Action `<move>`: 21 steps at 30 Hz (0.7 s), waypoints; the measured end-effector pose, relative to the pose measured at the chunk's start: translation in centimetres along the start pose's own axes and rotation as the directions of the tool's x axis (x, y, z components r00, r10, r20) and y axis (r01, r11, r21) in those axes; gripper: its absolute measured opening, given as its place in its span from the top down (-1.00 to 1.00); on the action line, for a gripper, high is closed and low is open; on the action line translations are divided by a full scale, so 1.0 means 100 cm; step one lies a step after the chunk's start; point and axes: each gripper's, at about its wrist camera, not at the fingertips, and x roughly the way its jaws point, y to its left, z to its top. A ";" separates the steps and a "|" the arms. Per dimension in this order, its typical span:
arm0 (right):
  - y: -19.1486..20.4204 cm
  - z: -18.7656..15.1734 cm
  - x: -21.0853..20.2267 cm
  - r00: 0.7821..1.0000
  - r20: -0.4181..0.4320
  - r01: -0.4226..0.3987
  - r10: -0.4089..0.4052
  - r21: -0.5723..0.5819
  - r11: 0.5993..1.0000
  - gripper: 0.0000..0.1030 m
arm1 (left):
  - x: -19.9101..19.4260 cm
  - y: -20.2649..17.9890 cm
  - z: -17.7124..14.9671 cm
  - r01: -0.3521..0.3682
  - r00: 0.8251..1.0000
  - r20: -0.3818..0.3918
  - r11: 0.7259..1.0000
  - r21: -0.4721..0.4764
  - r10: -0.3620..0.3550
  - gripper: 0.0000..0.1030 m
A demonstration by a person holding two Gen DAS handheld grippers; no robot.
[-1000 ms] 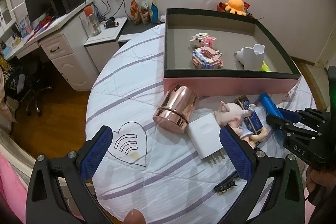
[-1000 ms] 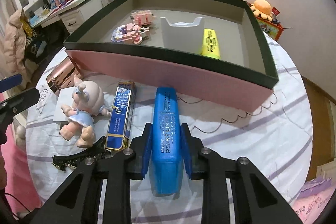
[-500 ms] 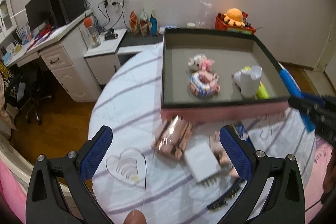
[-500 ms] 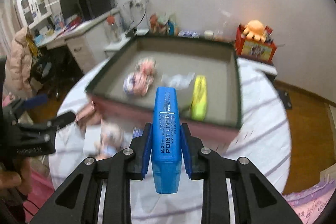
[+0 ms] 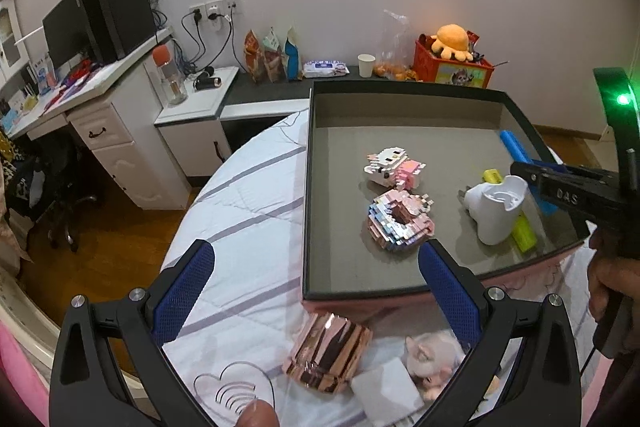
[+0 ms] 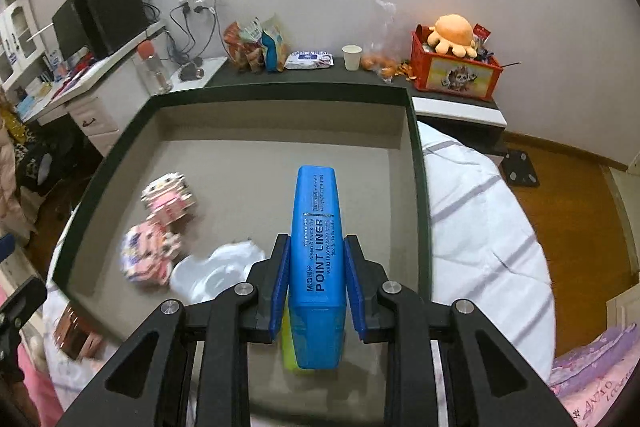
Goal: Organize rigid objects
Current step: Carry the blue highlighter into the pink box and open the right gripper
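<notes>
A second ago our right gripper point(image 6: 316, 283) was low over the bedspread with the blue marker point(image 6: 318, 247) just in front of the box point(image 6: 416, 163); now it has lifted and carried the marker in over the box's right half. The left gripper point(image 5: 316, 291) has also come up and forward, so that the box fills its view and the copper cup point(image 5: 328, 355) sits near the bottom edge.

We hold the marker pinched across its flat sides, near the cap end, pads pressing on both faces — a grip that keeps it from rolling and leaves most of its length free ahead of the fingers. It hangs in the air, above the box floor, roughly over the yellow marker point(image 6: 286, 343) that already lies there; pairing like with like looks to be the reason for this spot. The left gripper stands wide open and holds nothing, waiting over the things left on the bed.

The marker's long axis runs straight along the fingers, pointing away from us toward the box's far wall and tilted downward, nearly parallel to the right wall. The white holder point(image 6: 216, 275) stands just to its left.
</notes>
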 end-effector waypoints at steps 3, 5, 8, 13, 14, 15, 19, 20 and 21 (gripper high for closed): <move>0.001 0.012 0.018 1.000 -0.011 0.011 -0.011 0.003 1.000 0.48 | 0.010 0.002 0.003 0.001 1.000 -0.015 1.000 -0.009 -0.001 -1.00; 0.001 0.018 0.027 1.000 -0.025 0.019 -0.019 0.004 1.000 0.48 | 0.014 0.003 0.003 0.000 1.000 -0.018 1.000 -0.011 0.000 -1.00; 0.001 0.028 0.037 0.998 -0.049 0.044 -0.043 0.005 0.999 0.48 | 0.017 0.003 0.003 0.000 1.000 -0.021 1.000 -0.010 0.000 -1.00; 0.007 0.029 0.042 0.991 -0.088 0.102 -0.106 -0.040 0.994 0.45 | 0.016 0.004 0.001 0.007 1.000 -0.021 1.000 -0.011 -0.008 -1.00; 0.006 0.028 0.041 0.991 -0.083 0.103 -0.106 -0.034 0.994 0.27 | 0.015 0.004 0.000 0.007 1.000 -0.021 1.000 -0.011 -0.008 -1.00; 0.005 0.028 0.040 0.991 -0.079 0.104 -0.106 -0.026 0.994 0.05 | 0.015 0.004 0.001 0.008 1.000 -0.020 1.000 -0.010 -0.008 -1.00; 0.004 0.027 0.028 0.994 -0.041 0.099 -0.099 -0.008 0.995 -0.25 | 0.007 0.004 -0.003 0.007 1.000 -0.010 1.000 -0.011 -0.008 -1.00; 0.005 0.026 0.024 0.995 -0.029 0.097 -0.097 -0.007 0.995 -0.31 | 0.005 0.004 -0.004 0.009 1.000 -0.007 1.000 -0.013 -0.009 -1.00; 0.005 0.025 0.019 0.996 -0.017 0.091 -0.091 -0.003 0.996 -0.33 | 0.002 0.005 -0.005 0.009 1.000 -0.003 1.000 -0.015 -0.009 -1.00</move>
